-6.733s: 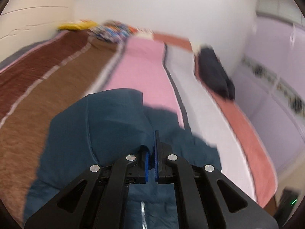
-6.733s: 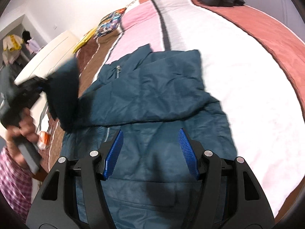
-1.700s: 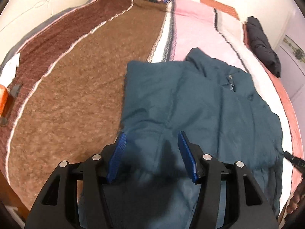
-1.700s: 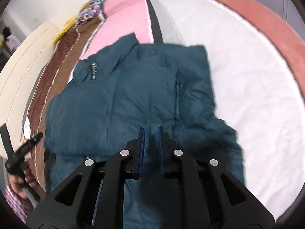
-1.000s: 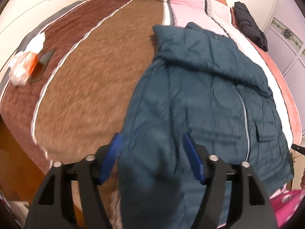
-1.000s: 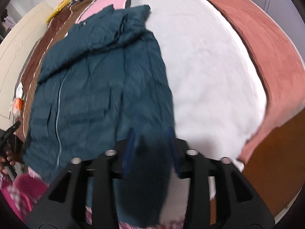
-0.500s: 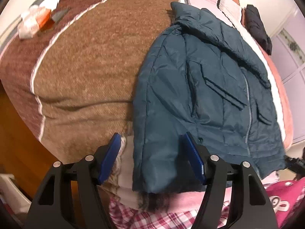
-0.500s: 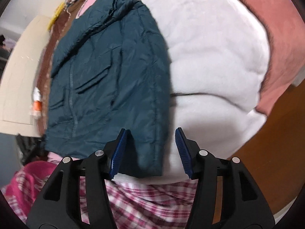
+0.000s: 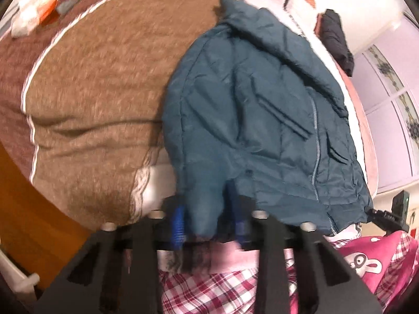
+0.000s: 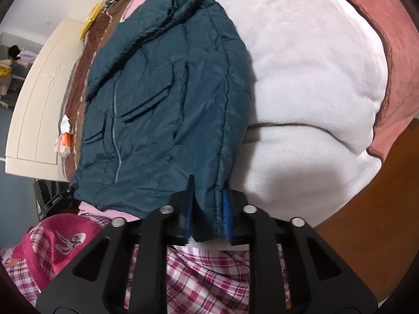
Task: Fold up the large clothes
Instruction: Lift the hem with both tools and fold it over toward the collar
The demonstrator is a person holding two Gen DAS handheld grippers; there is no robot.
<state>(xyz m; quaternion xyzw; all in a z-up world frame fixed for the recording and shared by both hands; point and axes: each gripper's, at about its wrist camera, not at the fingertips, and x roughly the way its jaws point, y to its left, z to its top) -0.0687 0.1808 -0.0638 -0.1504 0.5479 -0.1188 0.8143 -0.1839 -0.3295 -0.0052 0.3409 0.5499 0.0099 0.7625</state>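
A dark teal padded jacket [image 9: 251,99] [image 10: 167,83] lies zipped and face up on the bed, collar far, hem hanging at the near edge. My left gripper [image 9: 207,222] is closing its jaws on the hem's left corner, which bunches between the blue pads. In the right wrist view my right gripper [image 10: 208,214] is closing its jaws on the hem's right corner, with the fabric pinched between its pads. Both grippers point steeply down at the bed's near edge.
A striped blanket [image 9: 99,83] [image 10: 309,73] in brown, pink, white and rust bands covers the bed. A black garment [image 9: 336,39] lies at the far right. Orange-and-white packets [image 9: 34,10] sit far left. A person's plaid and pink clothing [image 10: 209,267] is close below the grippers. A cream headboard [image 10: 39,99] stands at left.
Both grippers have closed from wide open onto the jacket's hem corners. Each has dropped slightly toward the bed's near edge.
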